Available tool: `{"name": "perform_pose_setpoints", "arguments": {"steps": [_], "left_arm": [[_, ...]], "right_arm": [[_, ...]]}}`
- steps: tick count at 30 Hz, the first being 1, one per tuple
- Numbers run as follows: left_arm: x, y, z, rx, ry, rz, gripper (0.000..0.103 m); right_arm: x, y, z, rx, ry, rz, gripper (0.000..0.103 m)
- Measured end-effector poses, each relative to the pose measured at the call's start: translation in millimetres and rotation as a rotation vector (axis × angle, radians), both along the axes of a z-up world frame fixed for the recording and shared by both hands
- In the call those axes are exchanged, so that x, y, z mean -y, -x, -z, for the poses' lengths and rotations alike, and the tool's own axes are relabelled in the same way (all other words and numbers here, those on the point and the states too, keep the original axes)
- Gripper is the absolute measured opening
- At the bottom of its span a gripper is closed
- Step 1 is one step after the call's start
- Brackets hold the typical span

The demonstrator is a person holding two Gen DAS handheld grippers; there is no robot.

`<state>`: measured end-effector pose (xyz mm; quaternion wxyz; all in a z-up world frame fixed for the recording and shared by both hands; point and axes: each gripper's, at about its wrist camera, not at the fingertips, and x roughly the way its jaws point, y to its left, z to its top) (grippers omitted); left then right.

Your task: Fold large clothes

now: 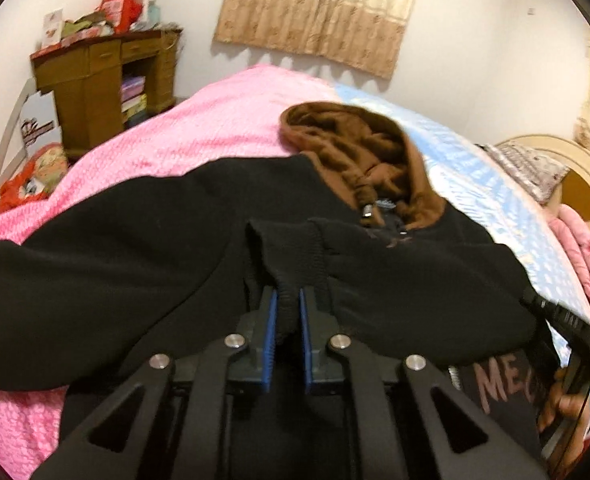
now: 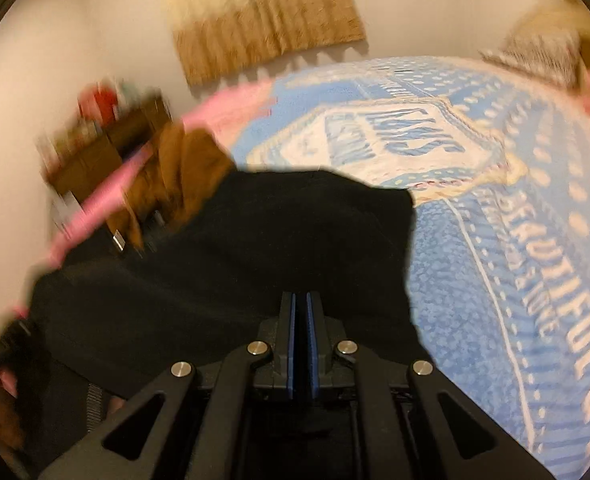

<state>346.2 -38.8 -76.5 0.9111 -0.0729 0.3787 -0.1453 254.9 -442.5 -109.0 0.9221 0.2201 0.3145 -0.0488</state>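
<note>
Blue pads of the left gripper (image 1: 288, 300) pinch a ribbed black cuff (image 1: 291, 248) between them, the cuff standing up out of the fingertips while the tool tilts downward toward the bed. Around it spreads the black hoodie (image 1: 135, 272), laid across the near part of the bed, its brown hood (image 1: 355, 148) lying toward the far side with a drawstring tip resting just below it. At the right edge of this view a hand (image 1: 563, 408) grips the other tool's handle.

In the right wrist view — badly blurred — the right gripper (image 2: 301, 308) also angles downward, its blue pads drawn nearly together over the hoodie's black cloth; whether any fabric is caught between them cannot be told. The hoodie's right edge ends just beyond the fingertips, where the blue patterned blanket (image 2: 495, 240) begins.

A pink bedspread (image 1: 199, 128) covers the left and far part of the bed. Beyond it, at far left, stands a wooden cabinet (image 1: 95, 84) with clutter on top, and a beige curtain (image 1: 319, 8) hangs on the far wall.
</note>
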Motion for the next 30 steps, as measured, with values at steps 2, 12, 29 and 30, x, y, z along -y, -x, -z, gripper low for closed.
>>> {"name": "perform_pose_setpoints", "arguments": {"steps": [2,12,29,30], "left_arm": [[0.8,-0.8,5.8,-0.002,-0.014,0.01,0.012],[-10.8,-15.0,14.9,-0.071,0.097,-0.037,0.083],[17.2,-25.4,33.1,-0.071,-0.097,-0.02,0.103],[18.1,-25.3,33.2,-0.071,-0.098,-0.021,0.103]], "right_arm": [[20.5,8.7,-0.9,0.024,-0.118,0.047,0.006],[40.1,-65.1,-9.0,-0.159,-0.136,0.0,0.007],[98.3,-75.1,43.6,-0.092,-0.761,-0.072,0.075],[97.9,-75.0,44.5,-0.08,-0.759,-0.081,0.075]]}}
